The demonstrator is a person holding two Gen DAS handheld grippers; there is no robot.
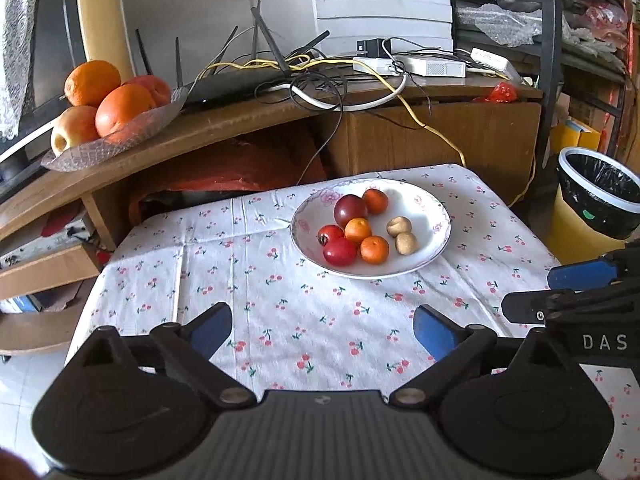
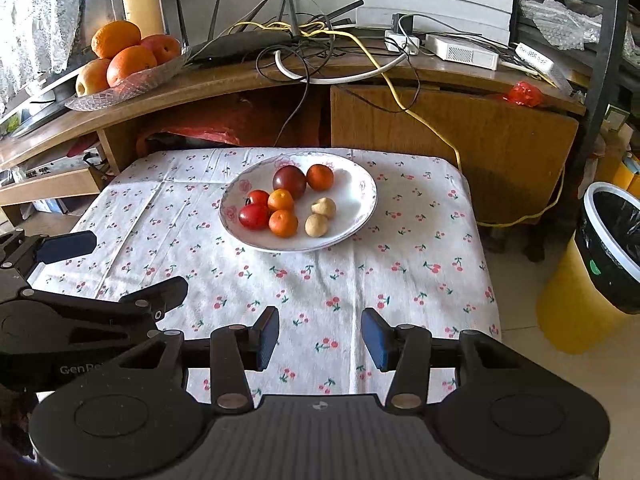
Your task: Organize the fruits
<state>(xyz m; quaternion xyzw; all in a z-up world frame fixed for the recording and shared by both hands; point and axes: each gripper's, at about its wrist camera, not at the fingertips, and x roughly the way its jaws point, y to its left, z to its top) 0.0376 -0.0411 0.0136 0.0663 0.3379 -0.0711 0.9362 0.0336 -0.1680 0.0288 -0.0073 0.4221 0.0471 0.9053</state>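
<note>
While both claws hang over the near part of the desk, nothing is held in either of them.

Landmark: the white plate (image 1: 436,216) with pink flower rim stands on the cherry-print cloth (image 1: 280,320), toward the far edge of the desk (image 2: 486,280).
Fruits on plate: a dark plum (image 2: 289,181) and a small orange fruit (image 2: 320,177) lie at the far side of the plate; two red tomatoes (image 2: 253,216) lie at its left side; two small oranges (image 2: 283,223) lie in the middle, touching each other; two pale brown round fruits (image 2: 317,225) lie right of these, a little apart from the oranges.
Left claw (image 1: 322,330): released, the blue pads wide apart, empty, nearer than the plate and left of its centre.
Right claw (image 2: 320,340): released also, the pads less wide, empty, nearer than the plate.
Open room: between the plate and both claws the cloth is bare; left of the plate there is also a broad bare part up to the cloth edge.
Edges: right of the plate the desk ends soon, and beyond this edge stands a yellow bin (image 2: 608,256) with a black bag.
Behind the plate: a wooden shelf (image 2: 240,80) carries a glass dish (image 2: 132,80) with big oranges and apples, well apart from the plate, and many cables.
</note>
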